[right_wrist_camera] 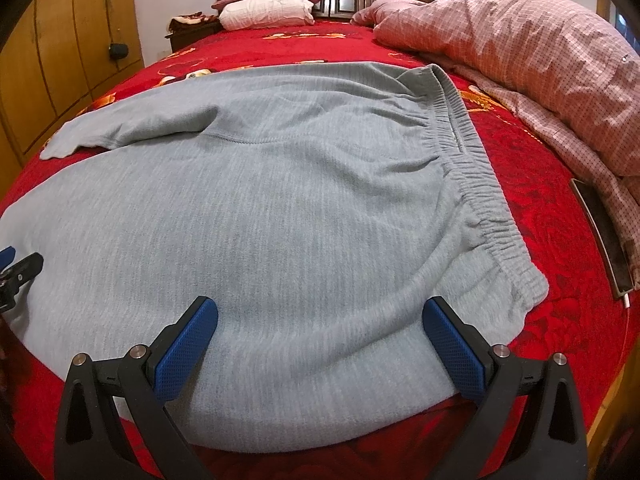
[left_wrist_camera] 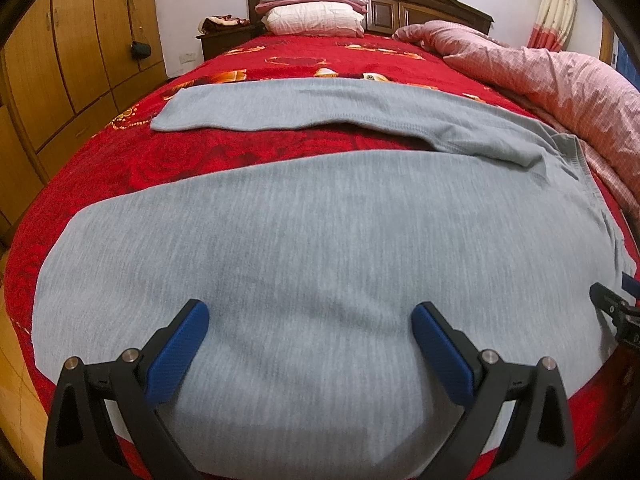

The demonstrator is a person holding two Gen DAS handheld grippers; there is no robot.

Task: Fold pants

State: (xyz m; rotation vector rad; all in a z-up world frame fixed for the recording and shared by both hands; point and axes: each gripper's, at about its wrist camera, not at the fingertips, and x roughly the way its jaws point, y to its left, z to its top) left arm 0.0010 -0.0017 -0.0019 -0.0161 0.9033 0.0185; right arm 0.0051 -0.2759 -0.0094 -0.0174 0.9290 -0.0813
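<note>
No brand, label or readable writing shows on anything in either view. The grey pants [left_wrist_camera: 320, 216] lie spread flat on the red bedspread [left_wrist_camera: 120, 168] of the bed, the elastic waistband [right_wrist_camera: 472, 152] toward the right side and the two legs running off to the left, the far leg [left_wrist_camera: 248, 104] parted from the near one by a wedge of red cloth. The left hand-held gripper [left_wrist_camera: 310, 340] hangs over the near leg with its blue-padded fingers spread wide, nothing between them. The right hand-held gripper [right_wrist_camera: 320, 336] hangs over the hip area near the waistband, fingers likewise wide apart and empty. Whether the fingertips touch the fabric cannot be told. A pink checked quilt [right_wrist_camera: 540, 64] is bunched along the right side of the bed, and a dark flat object [right_wrist_camera: 604, 236], partly tucked under it, is hard to identify. Stacked pillows [left_wrist_camera: 316, 10] sit at the headboard.
</note>
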